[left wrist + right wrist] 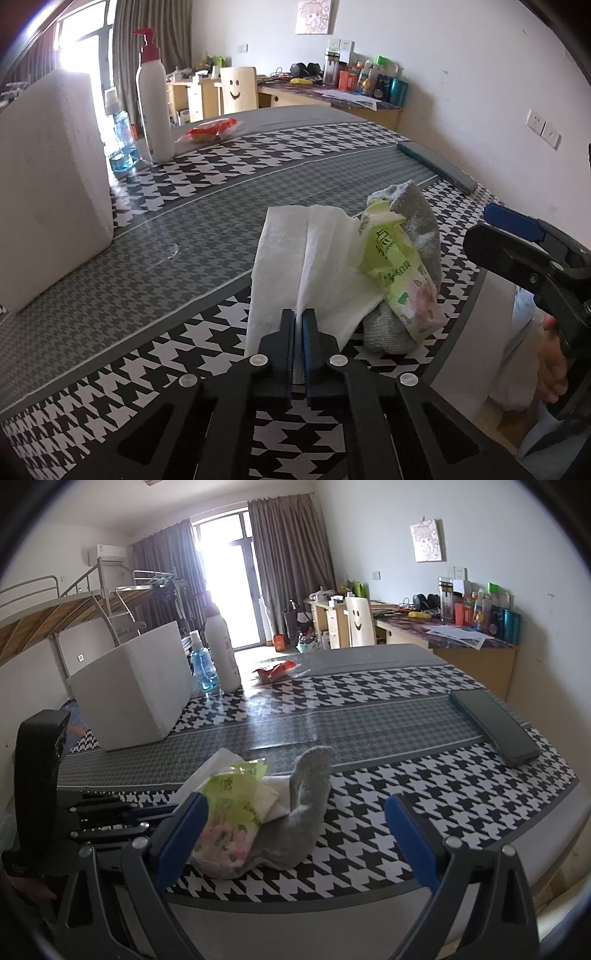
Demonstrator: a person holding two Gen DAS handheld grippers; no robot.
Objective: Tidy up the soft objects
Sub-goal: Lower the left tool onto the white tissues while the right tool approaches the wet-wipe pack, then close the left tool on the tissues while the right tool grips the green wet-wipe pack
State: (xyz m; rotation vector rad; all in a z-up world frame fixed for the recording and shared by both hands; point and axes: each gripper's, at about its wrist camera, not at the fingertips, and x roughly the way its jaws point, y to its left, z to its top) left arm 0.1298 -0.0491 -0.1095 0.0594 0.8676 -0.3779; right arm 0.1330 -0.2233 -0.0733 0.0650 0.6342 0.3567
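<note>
Left tool [298,317] pinches white tissue [291,258]; right tool [295,819] gapes wide; green packet [399,273] leans on grey sock [424,225].

My left claw [299,321] is black with blue pads, and so is my right claw [295,823]. Ahead of the left one lies a white tissue [295,258]; to its right a lime-green tissue pack [402,280] with pink flowers and a grey sock [424,225]. The tabletop [207,177] is black-and-white houndstooth banded with fine grey. Farther off: a white foam box [51,192], a white pump bottle [153,99] with a red top.
</note>
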